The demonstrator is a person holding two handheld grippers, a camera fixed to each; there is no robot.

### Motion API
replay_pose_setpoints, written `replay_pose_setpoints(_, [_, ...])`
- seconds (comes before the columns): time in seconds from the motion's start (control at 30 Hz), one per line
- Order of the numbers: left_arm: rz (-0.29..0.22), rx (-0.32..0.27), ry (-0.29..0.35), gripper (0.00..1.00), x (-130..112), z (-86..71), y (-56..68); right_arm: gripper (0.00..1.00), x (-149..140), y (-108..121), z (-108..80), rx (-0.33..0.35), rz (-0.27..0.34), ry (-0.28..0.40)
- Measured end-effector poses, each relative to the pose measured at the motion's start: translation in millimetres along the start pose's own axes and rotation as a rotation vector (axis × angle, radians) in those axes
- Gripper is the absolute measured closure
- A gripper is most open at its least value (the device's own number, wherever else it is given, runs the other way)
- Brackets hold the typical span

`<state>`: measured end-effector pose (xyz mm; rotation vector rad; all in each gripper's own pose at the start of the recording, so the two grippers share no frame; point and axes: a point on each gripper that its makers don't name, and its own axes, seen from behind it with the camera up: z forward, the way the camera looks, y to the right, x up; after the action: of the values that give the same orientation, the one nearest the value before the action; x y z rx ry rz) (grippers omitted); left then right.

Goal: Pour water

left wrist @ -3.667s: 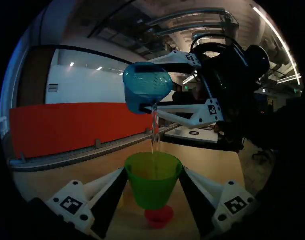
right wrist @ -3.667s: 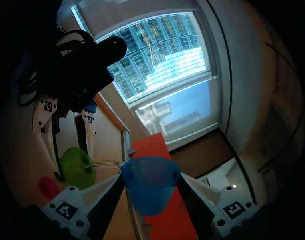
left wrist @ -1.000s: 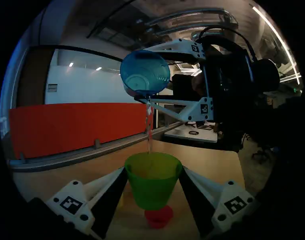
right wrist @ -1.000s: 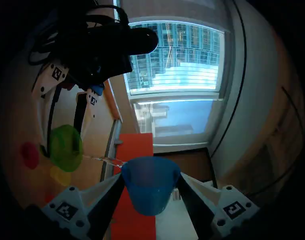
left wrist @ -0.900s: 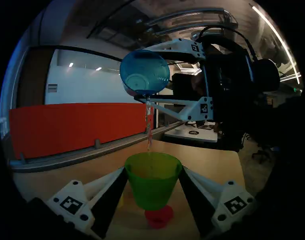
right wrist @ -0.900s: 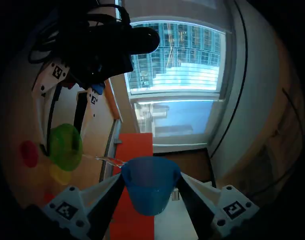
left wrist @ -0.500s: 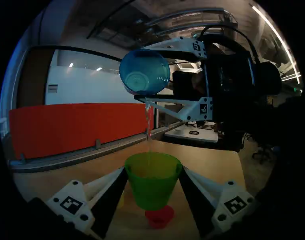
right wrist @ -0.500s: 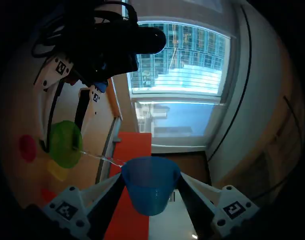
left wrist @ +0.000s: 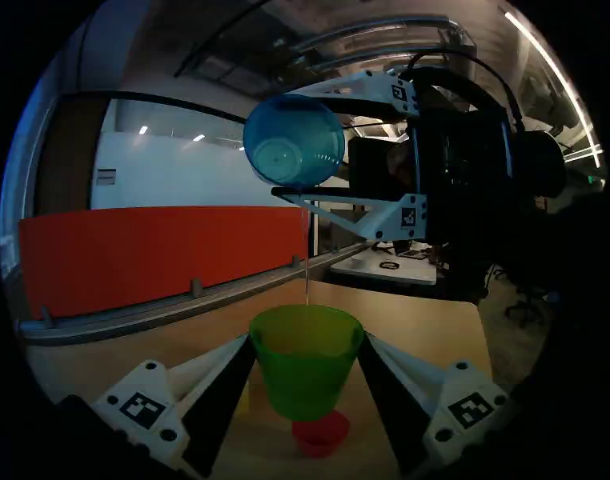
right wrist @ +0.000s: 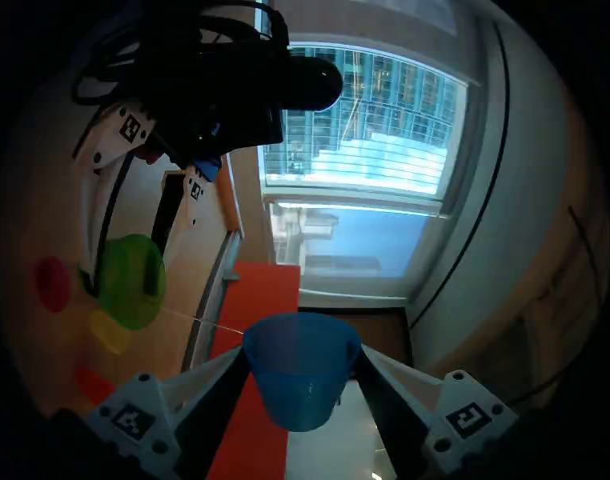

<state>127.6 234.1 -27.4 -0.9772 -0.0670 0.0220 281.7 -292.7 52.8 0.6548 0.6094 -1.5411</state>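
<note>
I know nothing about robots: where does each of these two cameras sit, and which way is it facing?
Left gripper view: rides on the left tool, looking level over the table; its own fingers clamp the green cup, with the right tool tipped above.
Right gripper view: rides on the right tool, rolled sideways, facing a window; its own fingers clamp the blue cup.
Shared: both cups, both tools and the thin water thread.

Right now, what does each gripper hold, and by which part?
Left gripper: green plastic cup, by its side walls. Right gripper: tilted blue plastic cup, by its side walls.
</note>
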Motion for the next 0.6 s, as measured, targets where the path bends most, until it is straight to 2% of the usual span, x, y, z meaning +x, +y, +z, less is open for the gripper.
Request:
replay_pose_setpoints(0.37, [-0.004,0.005,0.004,0.13,-0.3,1.4,-2.5,0.10,3.4,0.4,2.4,-0.001,-0.019,0.007])
replay_pose_setpoints(0.6, [-0.003,0.007,0.005,0.13,0.4,0.1,-2.9,0.10,-0.6,-1.6,2.8,0.004,0.024,0.006])
